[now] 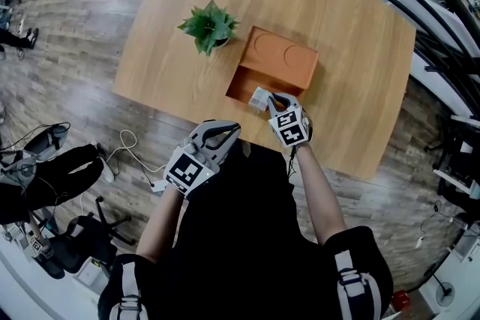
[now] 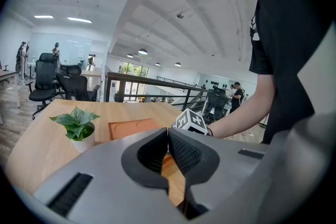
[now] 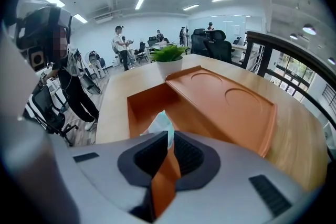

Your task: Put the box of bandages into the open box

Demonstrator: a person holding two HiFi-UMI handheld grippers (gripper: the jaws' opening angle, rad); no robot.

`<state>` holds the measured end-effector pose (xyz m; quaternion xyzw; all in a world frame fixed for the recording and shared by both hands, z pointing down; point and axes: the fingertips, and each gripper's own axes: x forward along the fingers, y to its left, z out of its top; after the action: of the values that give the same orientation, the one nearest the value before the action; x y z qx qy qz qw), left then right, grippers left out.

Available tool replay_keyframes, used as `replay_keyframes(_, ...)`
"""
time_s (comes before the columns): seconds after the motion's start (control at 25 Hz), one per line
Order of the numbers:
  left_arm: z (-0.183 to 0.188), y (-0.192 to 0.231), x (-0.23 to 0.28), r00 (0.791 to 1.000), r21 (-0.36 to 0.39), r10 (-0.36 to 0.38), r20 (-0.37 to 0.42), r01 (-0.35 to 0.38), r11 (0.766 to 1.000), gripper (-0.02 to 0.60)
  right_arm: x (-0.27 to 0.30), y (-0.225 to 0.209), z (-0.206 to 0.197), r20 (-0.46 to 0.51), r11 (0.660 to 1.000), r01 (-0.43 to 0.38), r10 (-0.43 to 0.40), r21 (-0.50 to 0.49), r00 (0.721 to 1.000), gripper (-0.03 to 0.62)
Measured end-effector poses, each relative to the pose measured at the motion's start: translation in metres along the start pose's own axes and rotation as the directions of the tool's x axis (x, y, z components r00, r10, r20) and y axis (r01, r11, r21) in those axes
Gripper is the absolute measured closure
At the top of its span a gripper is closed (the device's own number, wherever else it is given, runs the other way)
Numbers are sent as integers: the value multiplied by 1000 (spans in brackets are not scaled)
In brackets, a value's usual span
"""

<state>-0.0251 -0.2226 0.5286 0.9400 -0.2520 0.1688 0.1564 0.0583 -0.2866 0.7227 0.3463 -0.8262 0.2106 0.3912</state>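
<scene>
Box of bandages (image 1: 259, 99): a small pale carton, pinched by the right hand-held gripper (image 1: 272, 100) at the near right corner of the open box (image 1: 238, 85). In the right gripper view the jaws are clenched on a thin edge of the box of bandages (image 3: 160, 122), and the carton's pale blue-white face shows just past the tips against the orange inside of the open box (image 3: 142, 105). Whether the carton rests on the floor of the open box or hangs just above it cannot be told.

The open box is orange and sits on the wooden table (image 1: 352, 79). Its lid (image 1: 281, 56) is folded back on the far side, showing two round recesses. A potted plant (image 1: 210, 26) stands just beside the open box, at its far left corner.

The left hand-held gripper (image 1: 231, 130) is held nearer the person than the open box, off the table's edge, over the floor and apart from the carton. In the left gripper view its jaws are pressed together at the tips with nothing between them (image 2: 168, 134), and beyond them lie the lid, the plant and the marker cube (image 2: 192, 122) of the right hand-held gripper.
</scene>
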Motion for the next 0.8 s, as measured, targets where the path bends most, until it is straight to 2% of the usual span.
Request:
replay_keyframes(0.12, 1, 0, 2, 1000, 0, -1, 3, 1, 1000, 555, 1, -2, 2, 10, 1000, 8, -8, 1, 1000, 556)
replay_keyframes(0.2, 0, 0, 3, 1000, -4, -1, 3, 1, 1000, 555, 2, -3, 1, 9, 1000, 10, -10, 4, 1000, 465)
replay_keyframes(0.24, 0, 0, 3, 1000, -6, -1, 3, 1, 1000, 555, 2, -3, 1, 5, 1000, 11, -11, 5, 1000, 450)
replay_keyframes(0.8, 7, -6, -1, 1000, 0, -2, 29, 2, 1000, 555, -4, -1, 2, 28, 1000, 18, -18, -2, 999, 431)
